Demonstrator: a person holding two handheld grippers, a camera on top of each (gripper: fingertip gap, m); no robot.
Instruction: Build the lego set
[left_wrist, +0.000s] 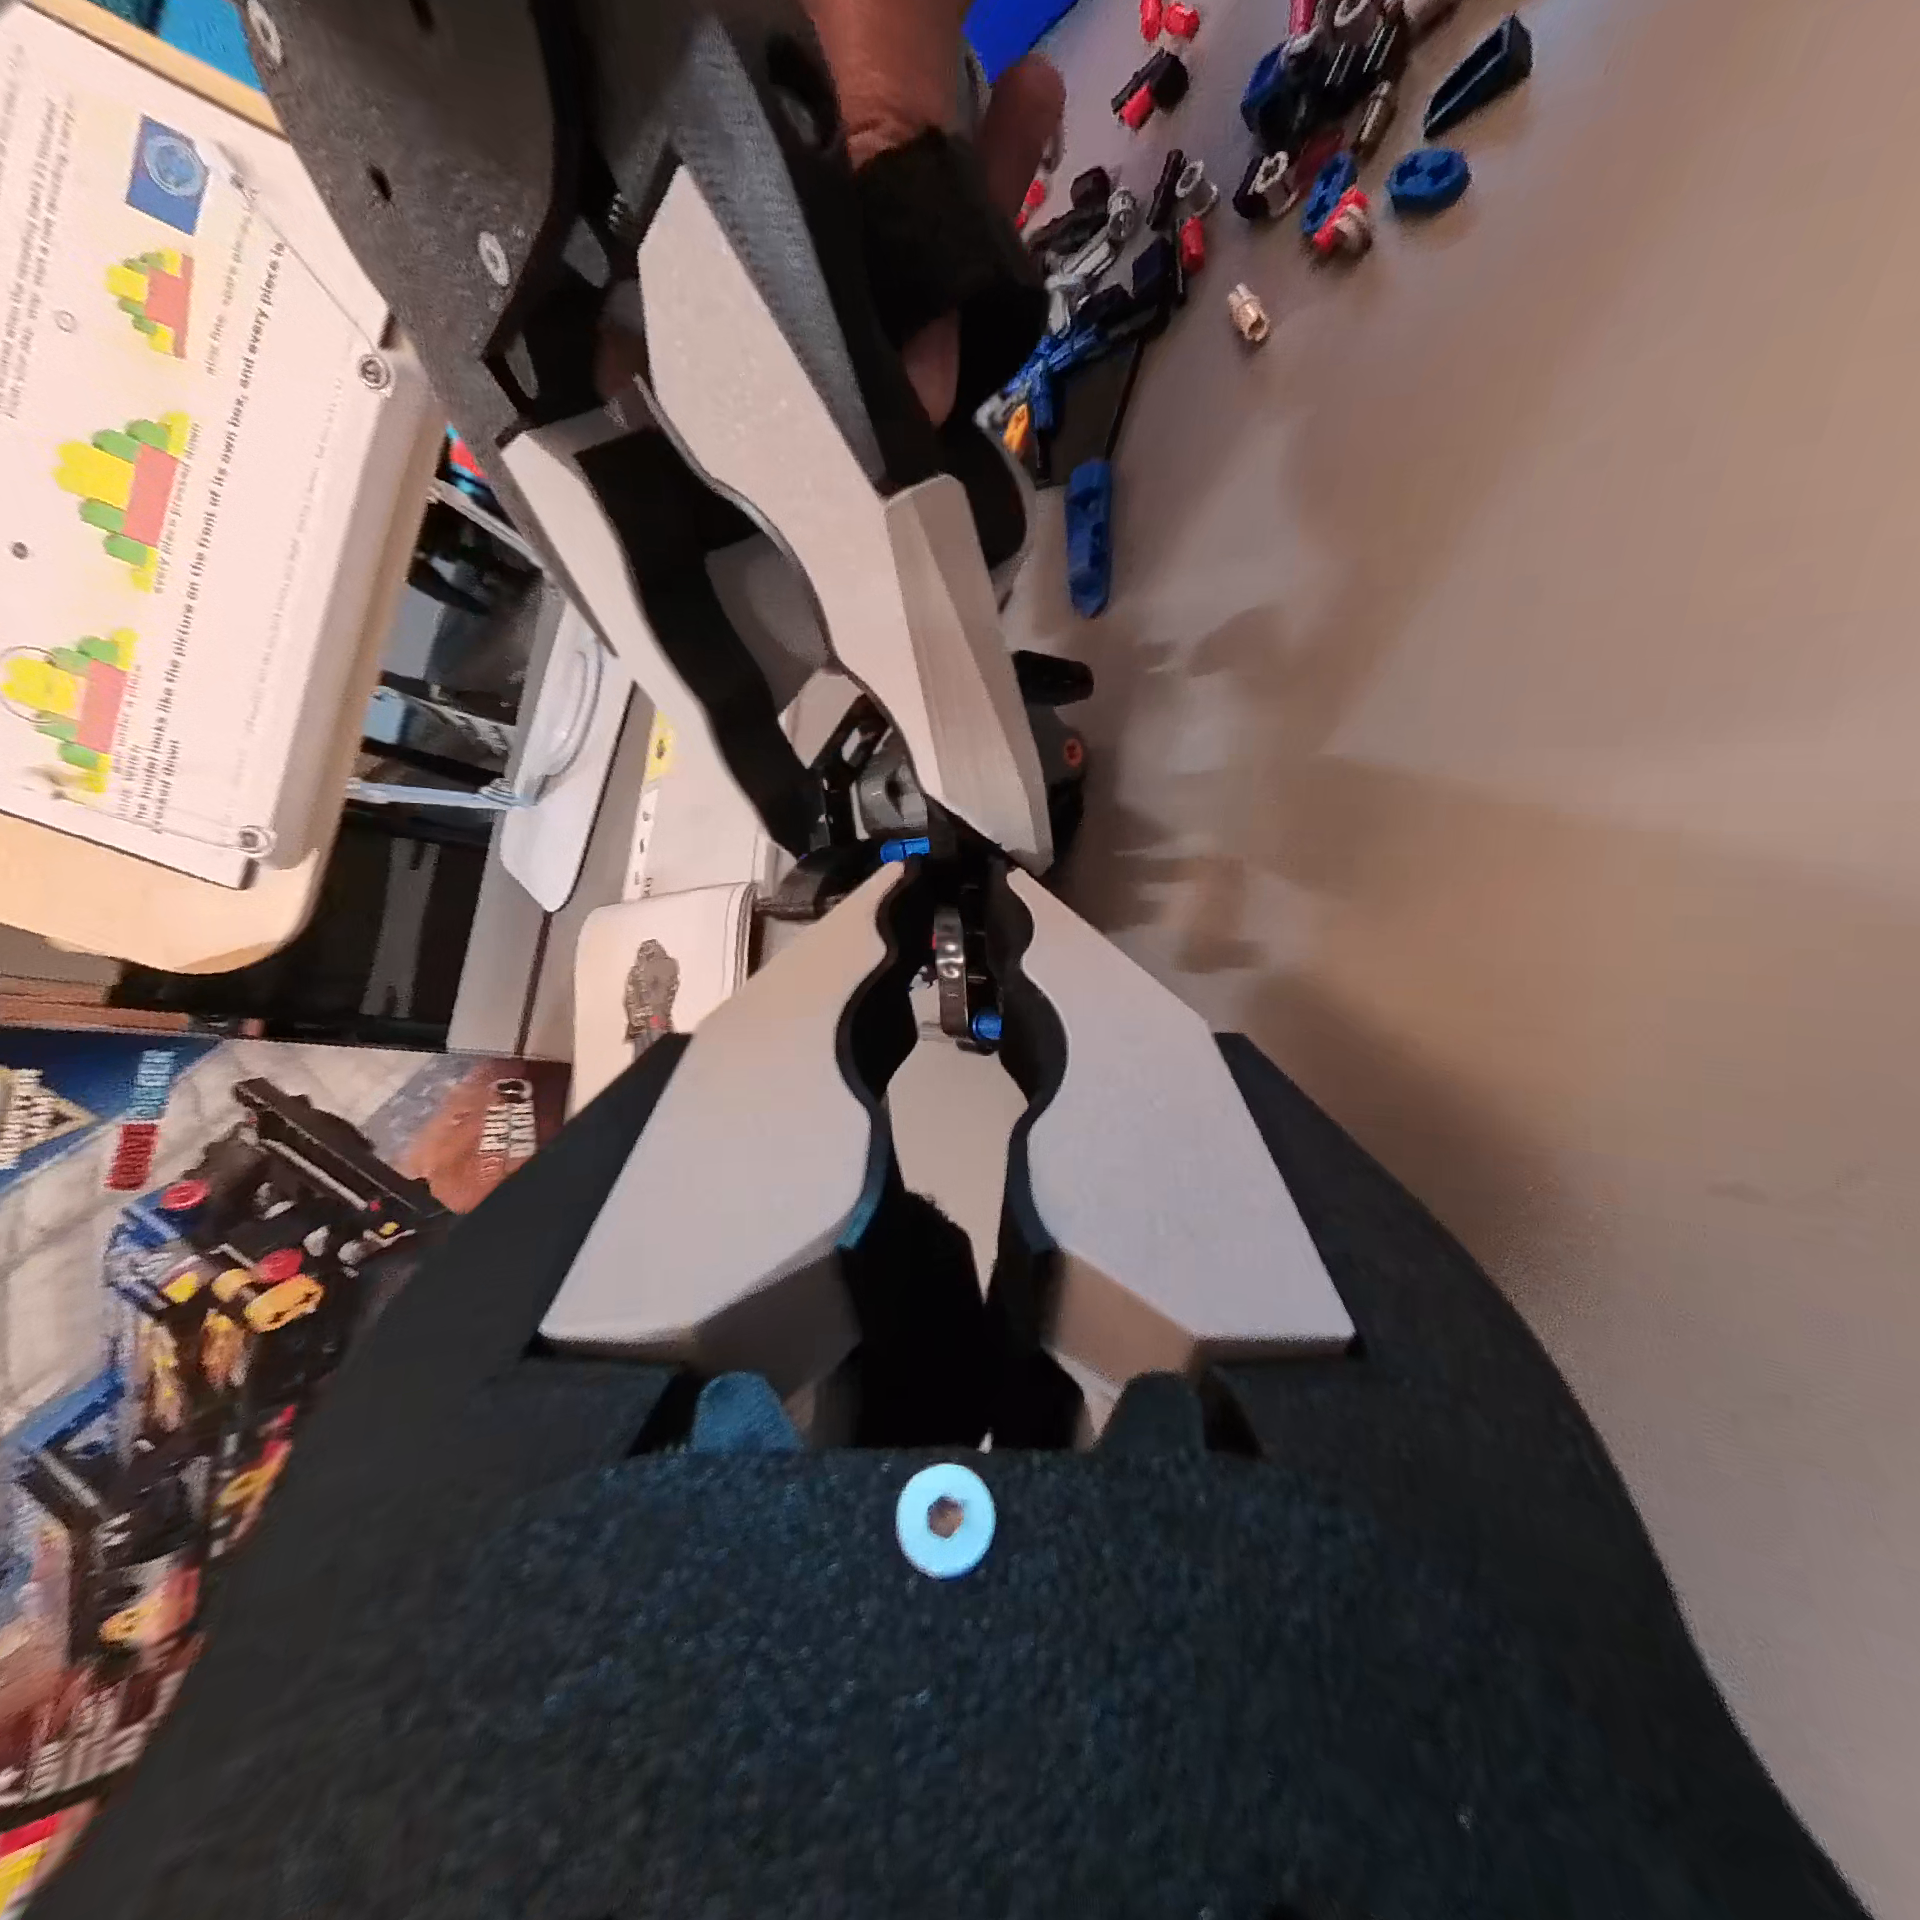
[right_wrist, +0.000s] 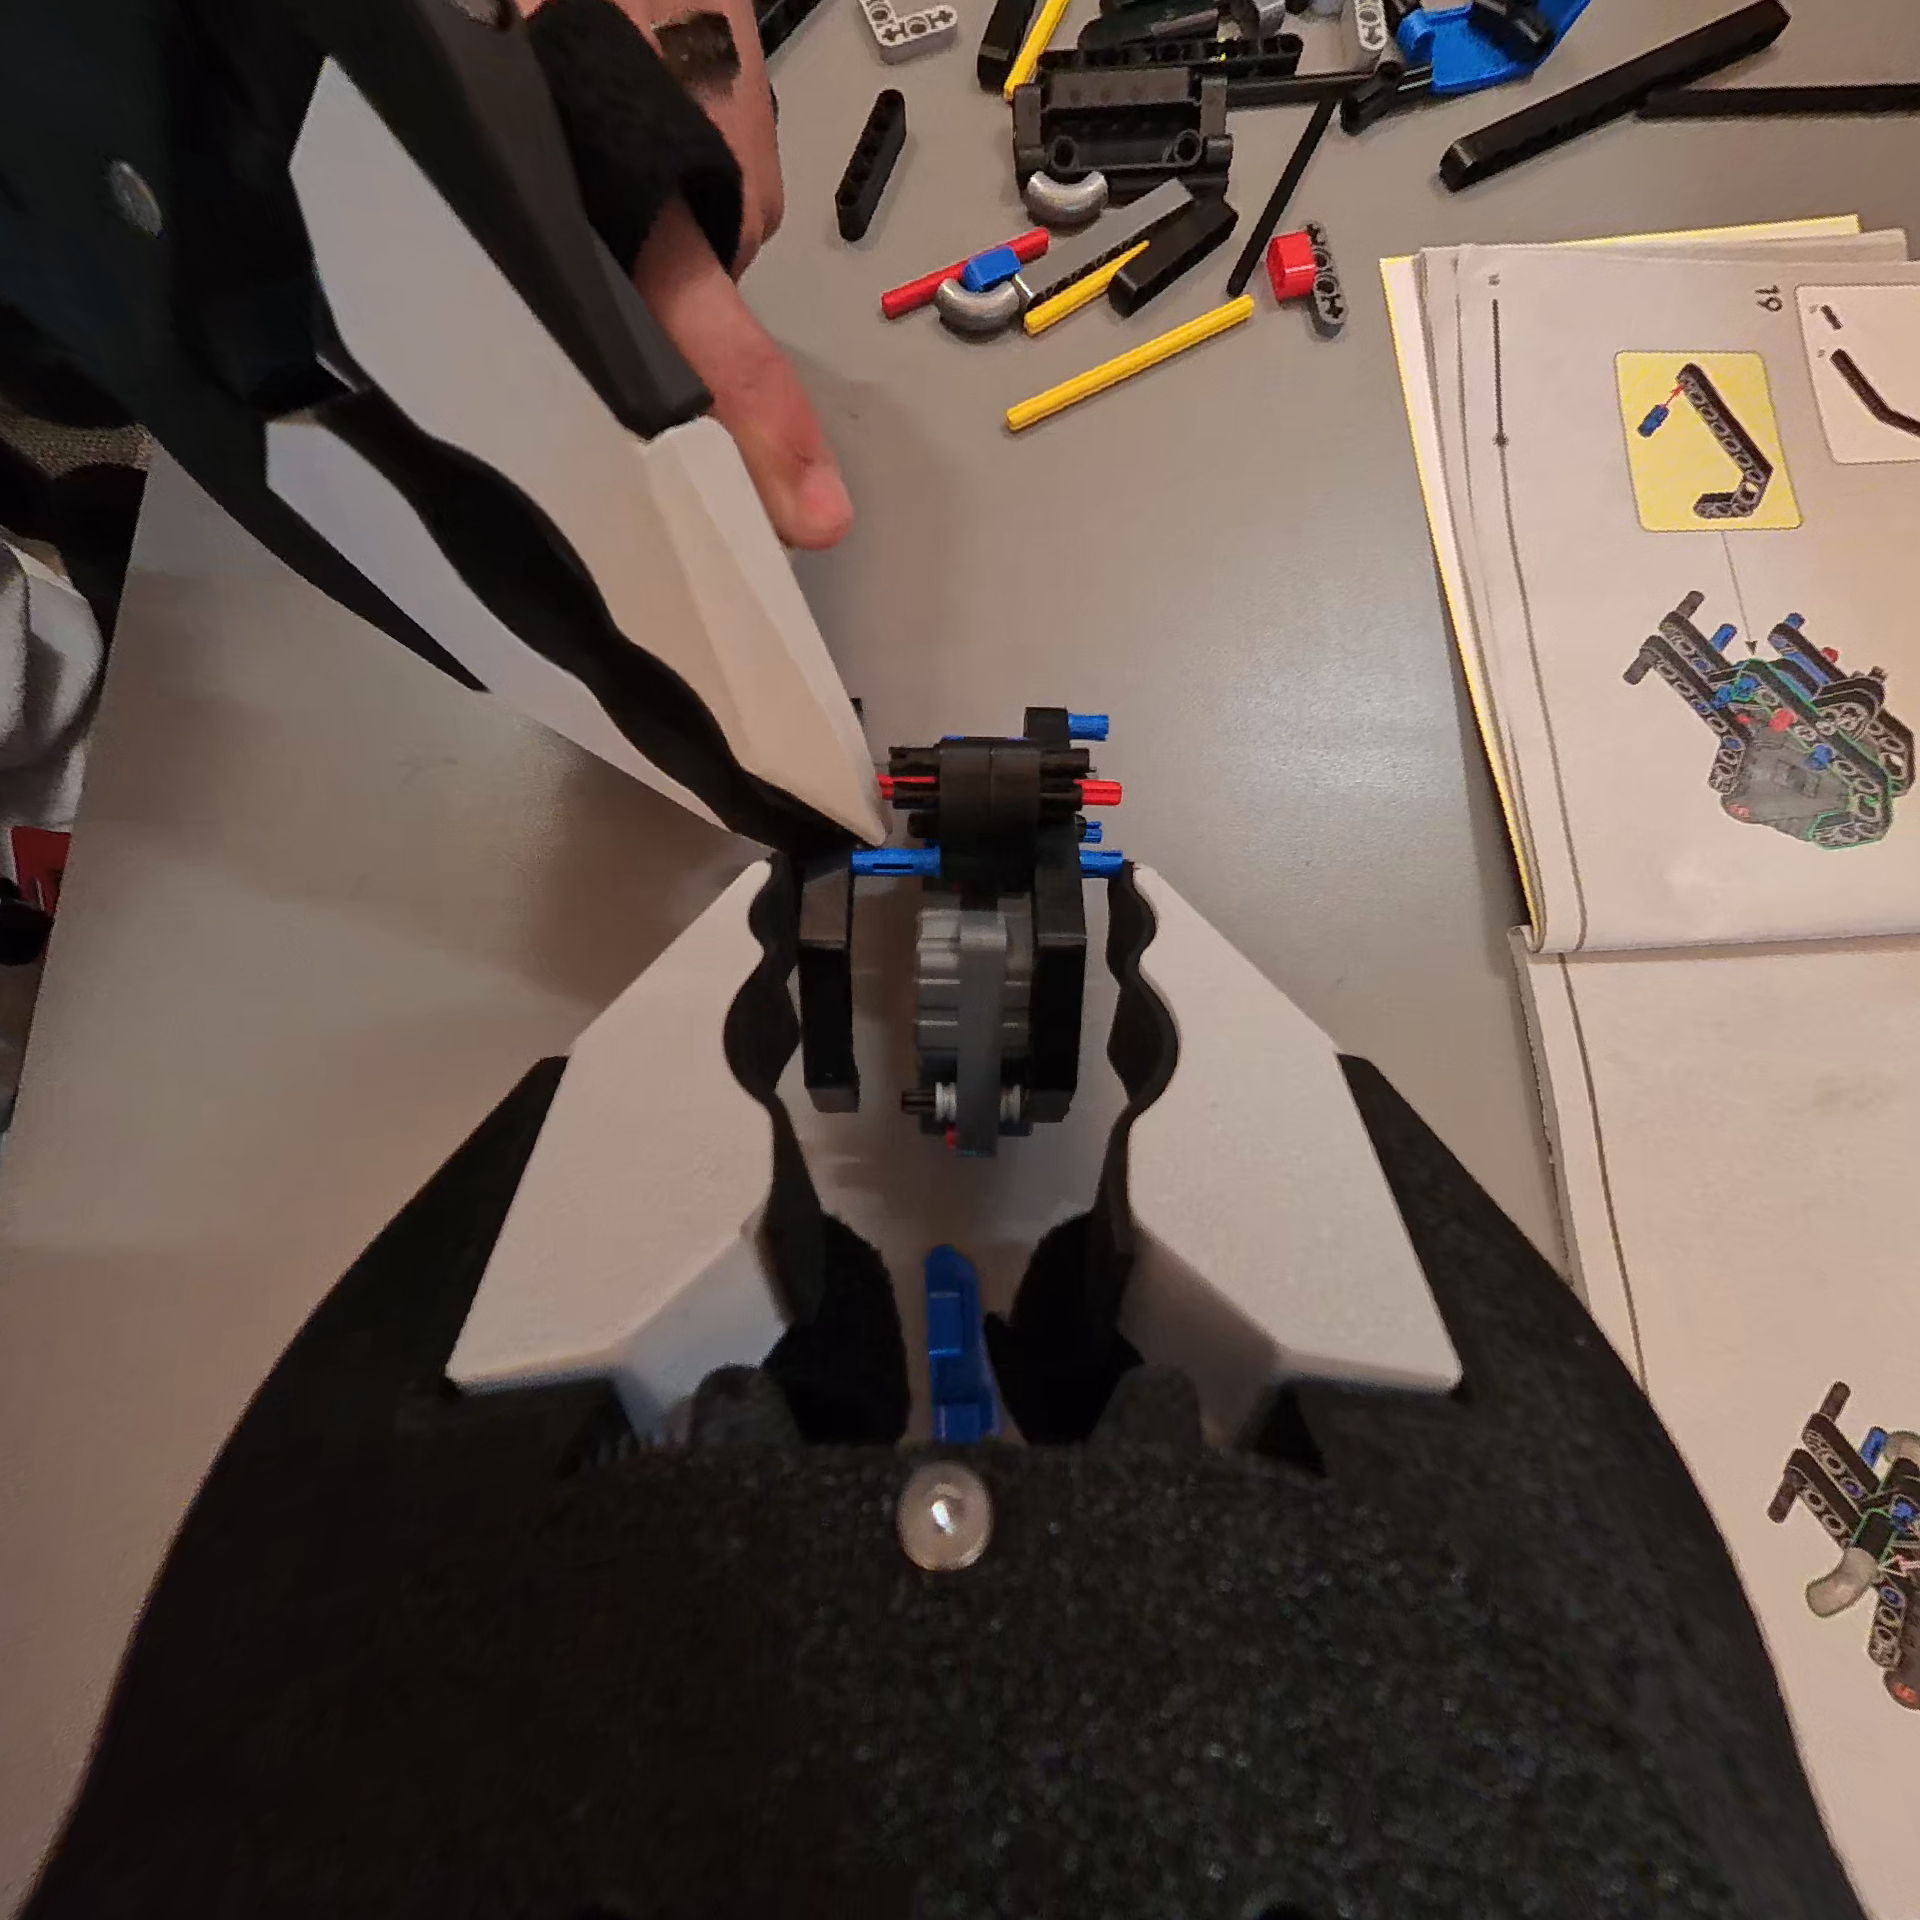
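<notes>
Between the right gripper (right_wrist: 940, 883) fingers, clamped lengthwise, sits the model (right_wrist: 961, 935), while the left gripper (left_wrist: 951, 883) pinches a small part against its far left end.

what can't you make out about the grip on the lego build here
- Left wrist view: the left gripper tips and right gripper cover most of the lego assembly; what the left holds is unclear.
- Right wrist view: whether the right gripper's pads press the assembly's black sides or leave gaps.
- Loose parts pile: blurred.
</notes>
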